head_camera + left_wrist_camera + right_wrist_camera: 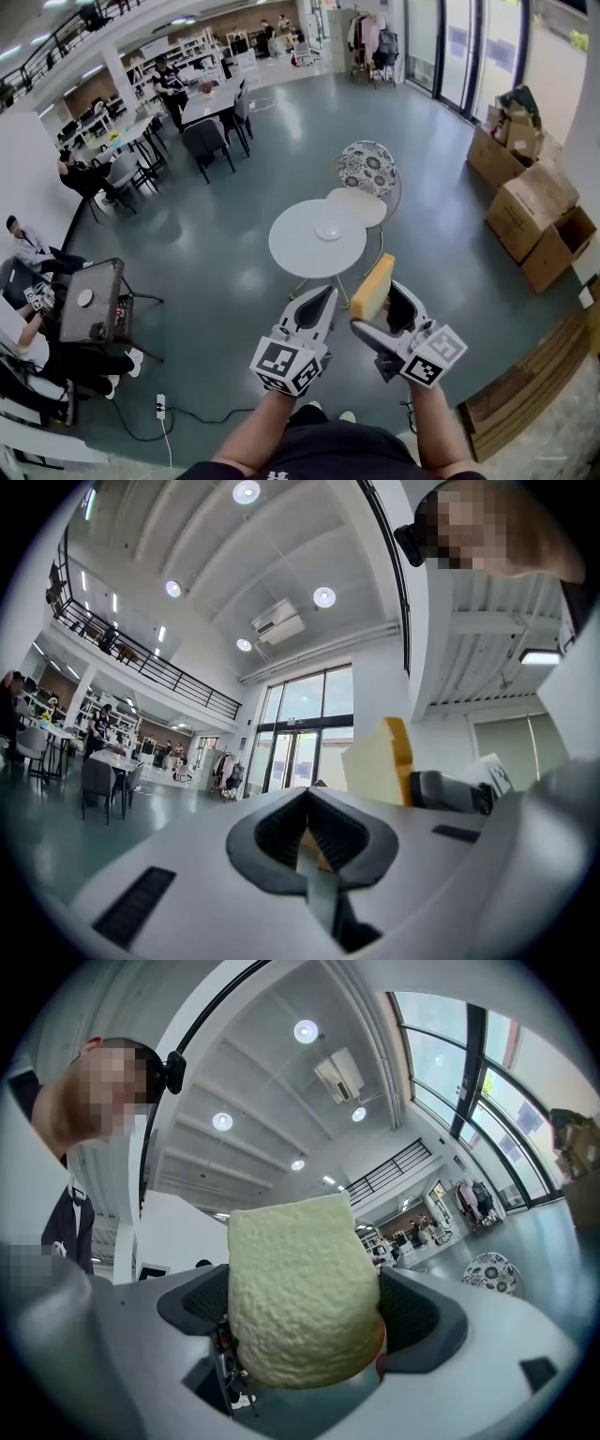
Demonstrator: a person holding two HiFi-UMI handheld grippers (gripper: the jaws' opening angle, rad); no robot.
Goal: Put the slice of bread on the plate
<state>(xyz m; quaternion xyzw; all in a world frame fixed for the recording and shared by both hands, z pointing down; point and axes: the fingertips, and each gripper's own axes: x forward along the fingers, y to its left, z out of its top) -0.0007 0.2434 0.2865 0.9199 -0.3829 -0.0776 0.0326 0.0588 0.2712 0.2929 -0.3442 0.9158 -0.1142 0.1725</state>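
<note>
A pale slice of bread (pixel 373 289) with a yellow crust stands upright in my right gripper (pixel 382 305), which is shut on it, held up in front of me. In the right gripper view the bread (pixel 300 1288) fills the space between the dark pads of the right gripper (pixel 309 1321). My left gripper (pixel 321 298) is beside it on the left, shut and holding nothing. The left gripper view shows the left gripper (pixel 309 841) with its pads together, and the bread (pixel 380 761) off to its right. A small white plate (pixel 329 230) lies on a round white table (pixel 300 251) further ahead.
A patterned chair (pixel 367 167) stands behind the table. Cardboard boxes (pixel 536 211) are stacked at the right, with a wooden pallet (pixel 525 386) nearer. At the left are a dark side table (pixel 90 302), seated people and a power strip (pixel 160 405) on the floor.
</note>
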